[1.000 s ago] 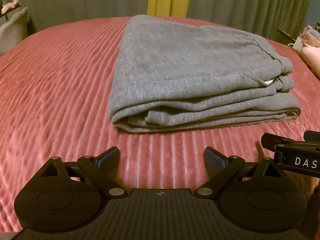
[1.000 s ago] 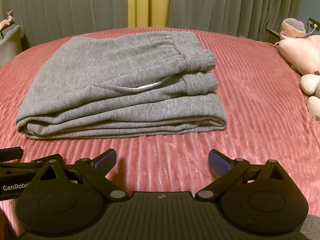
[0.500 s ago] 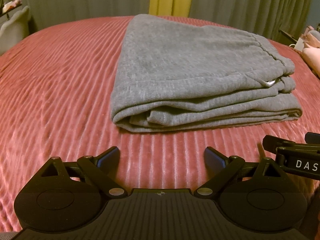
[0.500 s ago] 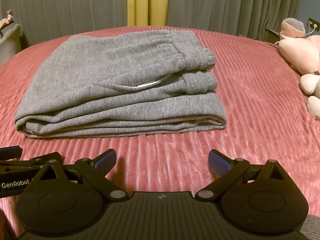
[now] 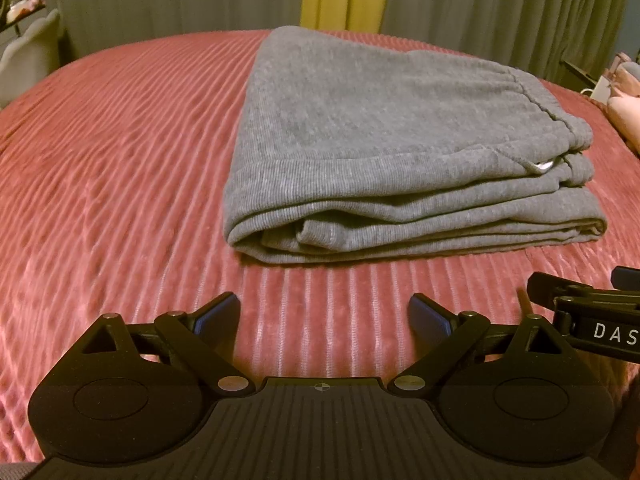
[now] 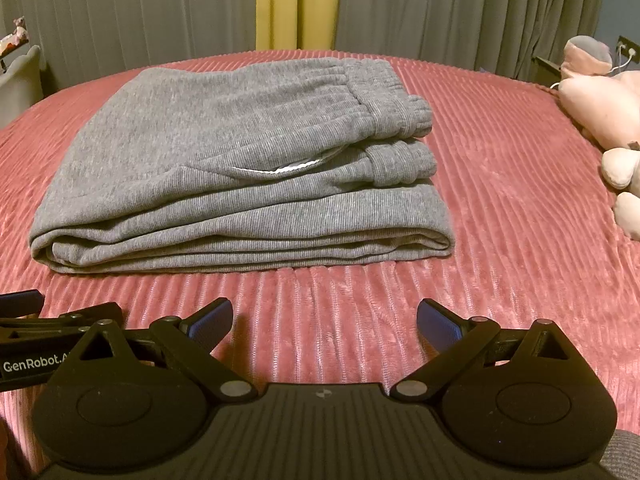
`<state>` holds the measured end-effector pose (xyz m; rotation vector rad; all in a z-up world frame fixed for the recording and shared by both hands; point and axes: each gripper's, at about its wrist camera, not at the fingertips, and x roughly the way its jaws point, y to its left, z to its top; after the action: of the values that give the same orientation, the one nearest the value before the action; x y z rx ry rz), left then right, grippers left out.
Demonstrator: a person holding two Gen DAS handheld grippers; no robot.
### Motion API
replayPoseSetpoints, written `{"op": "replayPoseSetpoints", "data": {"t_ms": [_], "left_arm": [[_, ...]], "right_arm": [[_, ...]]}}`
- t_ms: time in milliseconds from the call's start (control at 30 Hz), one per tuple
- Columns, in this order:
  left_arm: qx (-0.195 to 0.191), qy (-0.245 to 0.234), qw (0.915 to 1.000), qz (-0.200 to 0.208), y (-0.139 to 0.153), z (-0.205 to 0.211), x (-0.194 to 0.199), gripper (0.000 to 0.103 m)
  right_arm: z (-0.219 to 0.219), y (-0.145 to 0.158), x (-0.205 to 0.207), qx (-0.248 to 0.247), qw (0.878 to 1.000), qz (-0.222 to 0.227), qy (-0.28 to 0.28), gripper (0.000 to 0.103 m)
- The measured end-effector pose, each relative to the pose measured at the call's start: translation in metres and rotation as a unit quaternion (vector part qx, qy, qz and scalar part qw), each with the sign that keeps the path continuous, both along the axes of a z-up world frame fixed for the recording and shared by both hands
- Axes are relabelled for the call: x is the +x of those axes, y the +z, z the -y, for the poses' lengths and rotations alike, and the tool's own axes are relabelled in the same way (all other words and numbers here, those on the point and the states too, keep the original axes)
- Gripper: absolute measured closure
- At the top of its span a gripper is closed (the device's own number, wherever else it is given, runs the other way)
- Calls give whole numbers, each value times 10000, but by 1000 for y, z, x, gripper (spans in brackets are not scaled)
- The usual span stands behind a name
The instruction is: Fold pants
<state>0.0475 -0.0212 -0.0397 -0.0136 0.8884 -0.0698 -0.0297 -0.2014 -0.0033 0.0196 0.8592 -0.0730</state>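
Note:
Grey sweatpants (image 5: 400, 148) (image 6: 240, 168) lie folded in a flat stack on the pink ribbed bedspread (image 5: 120, 160) (image 6: 500, 200), waistband toward the right. A white pocket lining shows at the fold. My left gripper (image 5: 324, 316) is open over the bedspread, a short way in front of the stack's near left corner, holding nothing. My right gripper (image 6: 325, 322) is also open and empty, just before the stack's near edge. Each gripper's body shows at the edge of the other's view.
Pink plush toys (image 6: 600, 112) lie on the bed at the right. Grey curtains with a yellow strip (image 6: 298, 4) hang behind the bed. A pale chair (image 5: 28, 52) stands at the far left.
Both grippers have drawn back very slightly from the stack and stay open. The pants have not moved.

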Motion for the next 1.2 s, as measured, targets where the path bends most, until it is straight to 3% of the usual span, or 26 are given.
{"op": "replayPoseSetpoints", "data": {"t_ms": [1200], "left_arm": [[11, 9, 10000, -17, -2, 0, -1, 6]], "right_arm": [[-1, -2, 1, -53, 10000, -62, 41, 4]]}}
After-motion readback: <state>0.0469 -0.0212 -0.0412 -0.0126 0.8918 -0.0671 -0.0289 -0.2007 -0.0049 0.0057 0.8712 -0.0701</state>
